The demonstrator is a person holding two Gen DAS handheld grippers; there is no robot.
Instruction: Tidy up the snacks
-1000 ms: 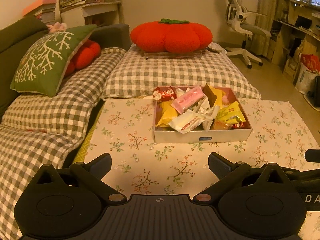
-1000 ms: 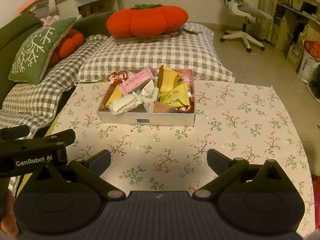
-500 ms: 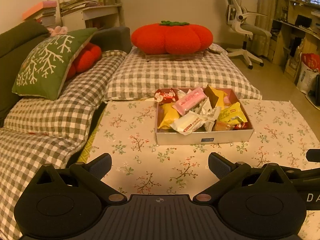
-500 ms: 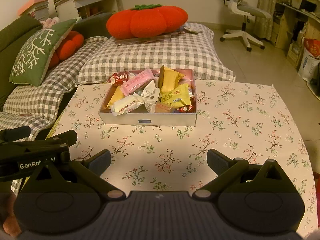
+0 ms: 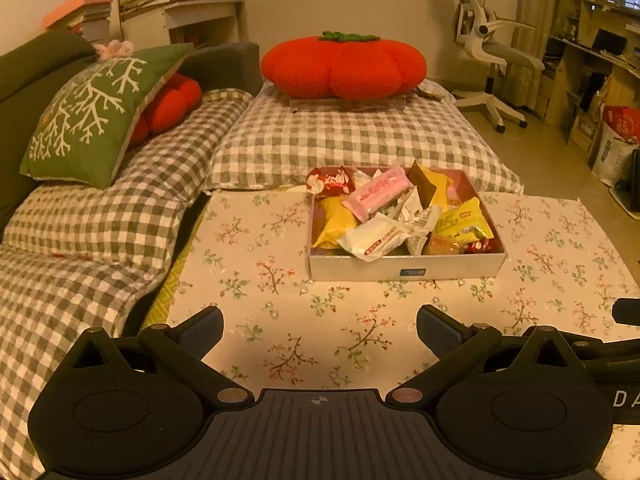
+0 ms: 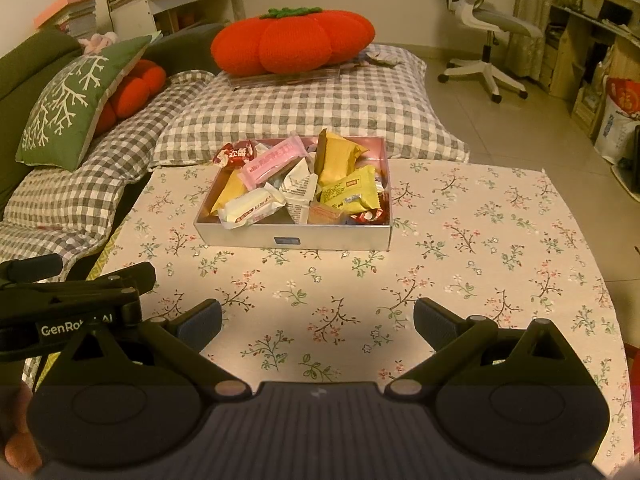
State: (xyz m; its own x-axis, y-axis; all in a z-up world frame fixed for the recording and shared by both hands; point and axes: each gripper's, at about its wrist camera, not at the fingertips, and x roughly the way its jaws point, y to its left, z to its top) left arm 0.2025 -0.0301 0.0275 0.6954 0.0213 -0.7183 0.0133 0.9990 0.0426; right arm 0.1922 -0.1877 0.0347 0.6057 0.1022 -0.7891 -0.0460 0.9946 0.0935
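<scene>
Left gripper (image 5: 319,330) hangs over the floral tablecloth (image 5: 256,312) w/ fingers spread wide, nothing between them. Right gripper (image 6: 317,328) same: spread apart, empty, over the cloth's near part. Both well apart from the snack box (image 6: 292,238), a shallow white cardboard tray sitting on the cloth towards its far edge, just beside the checked cushion (image 6: 320,100). Box is heaped w/ wrapped snacks: pink bar (image 6: 274,164) on top, white bar (image 6: 252,210) at front left, yellow packet (image 6: 350,194) at right, red wrapper (image 6: 234,154) poking over the back-left corner. Tomato cushion (image 5: 343,66) behind
</scene>
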